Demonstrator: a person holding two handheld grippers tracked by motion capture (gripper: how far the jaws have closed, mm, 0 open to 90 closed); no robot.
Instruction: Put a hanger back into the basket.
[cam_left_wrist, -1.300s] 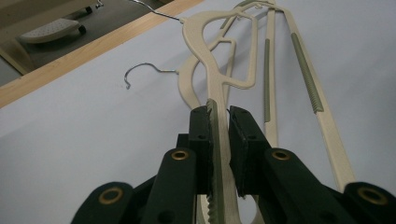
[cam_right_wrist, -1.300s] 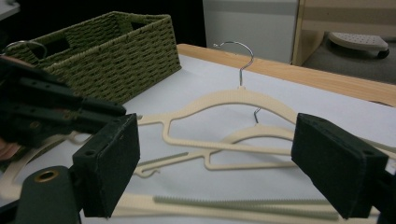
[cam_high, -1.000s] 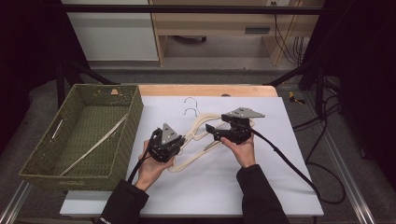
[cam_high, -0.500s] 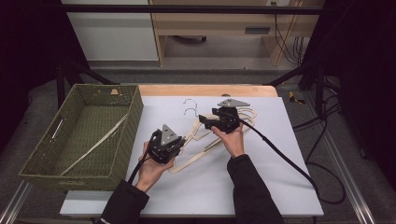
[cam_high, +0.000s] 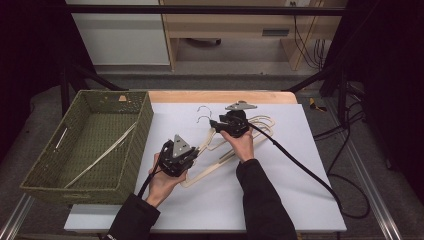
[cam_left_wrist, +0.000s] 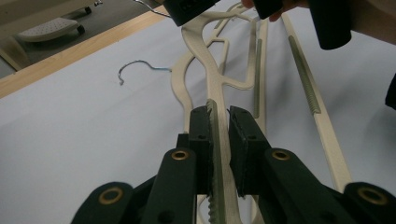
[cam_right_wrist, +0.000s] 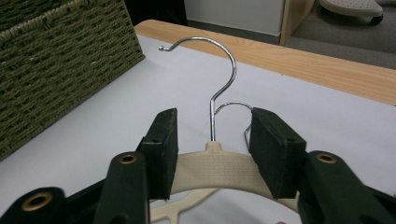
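Two cream plastic hangers (cam_high: 260, 125) with metal hooks (cam_high: 202, 107) lie overlapped on the white table top. My left gripper (cam_high: 194, 150) is shut on the ribbed arm of one hanger (cam_left_wrist: 219, 88), its pads (cam_left_wrist: 201, 130) pressed against both sides. My right gripper (cam_high: 214, 125) sits over the neck of a hanger (cam_right_wrist: 217, 163), just below its hook (cam_right_wrist: 224, 60). Its jaws have just been closing. They straddle the neck, and I see no pad (cam_right_wrist: 163, 140) pressing on it.
A green woven basket (cam_high: 145, 125) stands at the table's left with one cream hanger (cam_high: 100, 152) lying inside. A wooden strip (cam_high: 220, 96) runs along the far table edge. A black cable (cam_high: 300, 165) trails right from the right gripper.
The right gripper has moved left and away from me, from the hangers' right side to the neck by the hooks, and its jaws have narrowed. The left gripper has kept still on the hanger arm.
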